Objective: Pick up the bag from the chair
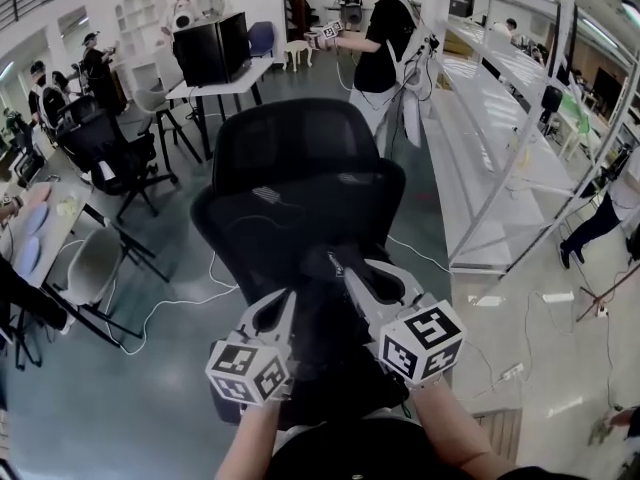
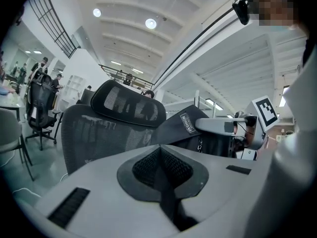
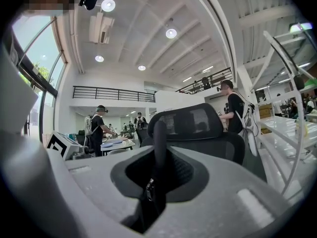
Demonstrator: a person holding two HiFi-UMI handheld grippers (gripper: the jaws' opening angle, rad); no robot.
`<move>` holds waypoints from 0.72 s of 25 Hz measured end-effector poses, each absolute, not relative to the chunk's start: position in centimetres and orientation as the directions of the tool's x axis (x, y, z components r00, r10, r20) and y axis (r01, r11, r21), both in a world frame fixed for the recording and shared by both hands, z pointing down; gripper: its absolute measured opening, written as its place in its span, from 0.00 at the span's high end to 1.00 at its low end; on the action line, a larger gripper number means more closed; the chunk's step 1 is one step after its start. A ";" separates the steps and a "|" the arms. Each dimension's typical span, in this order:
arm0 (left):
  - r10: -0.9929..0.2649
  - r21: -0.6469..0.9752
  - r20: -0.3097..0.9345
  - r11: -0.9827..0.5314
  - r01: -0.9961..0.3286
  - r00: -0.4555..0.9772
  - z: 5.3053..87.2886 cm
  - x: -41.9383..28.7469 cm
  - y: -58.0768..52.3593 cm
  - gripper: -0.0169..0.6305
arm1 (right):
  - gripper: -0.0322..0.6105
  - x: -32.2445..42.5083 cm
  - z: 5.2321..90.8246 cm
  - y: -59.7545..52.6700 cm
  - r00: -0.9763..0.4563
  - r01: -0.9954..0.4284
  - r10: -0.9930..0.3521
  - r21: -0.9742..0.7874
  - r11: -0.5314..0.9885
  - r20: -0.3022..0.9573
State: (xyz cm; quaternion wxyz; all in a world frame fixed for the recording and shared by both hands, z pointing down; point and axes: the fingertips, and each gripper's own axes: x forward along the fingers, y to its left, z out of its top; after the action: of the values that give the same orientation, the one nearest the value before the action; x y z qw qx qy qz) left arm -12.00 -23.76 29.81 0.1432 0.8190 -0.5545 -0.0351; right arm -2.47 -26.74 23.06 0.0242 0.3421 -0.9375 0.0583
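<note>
Black mesh chair [image 1: 300, 183] fills centre frame. Dark bag [image 1: 322, 333] hangs just in front of the chair's backrest, above the seat; contact with the seat cannot be told. Left gripper [image 1: 288, 303] and right gripper [image 1: 352, 273], side by side before the chair, each clamp a bag strap [image 3: 159, 148].

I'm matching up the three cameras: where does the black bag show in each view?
Head view: black bag hangs lower centre.
Left gripper view: its labelled body centre right; its strap bottom centre, clamped.
Right gripper view: only its zippered strap, bottom centre, clamped.
Shared landmark: the chair headrest.
</note>
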 end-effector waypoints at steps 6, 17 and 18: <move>-0.911 0.275 0.107 -0.358 -0.892 0.398 29.9 -11.4 -23.7 0.95 | 0.87 -2.2 23.6 -26.5 -0.764 -0.645 -0.638 -0.094 0.758 0.101; -0.905 0.285 0.111 -0.367 -0.886 0.410 29.8 -10.6 -23.7 0.95 | 0.87 -1.9 23.9 -26.3 -0.765 -0.644 -0.634 -0.107 0.758 0.110; -0.905 0.284 0.113 -0.366 -0.886 0.410 29.8 -10.5 -23.7 0.95 | 0.87 -1.9 23.9 -26.4 -0.766 -0.643 -0.634 -0.107 0.758 0.110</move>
State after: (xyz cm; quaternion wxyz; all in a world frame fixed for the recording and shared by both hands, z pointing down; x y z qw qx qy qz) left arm -10.45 -23.74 29.82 0.1513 0.8258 -0.5424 -0.0311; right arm -1.86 -26.37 23.91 0.0336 0.3407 -0.9370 0.0695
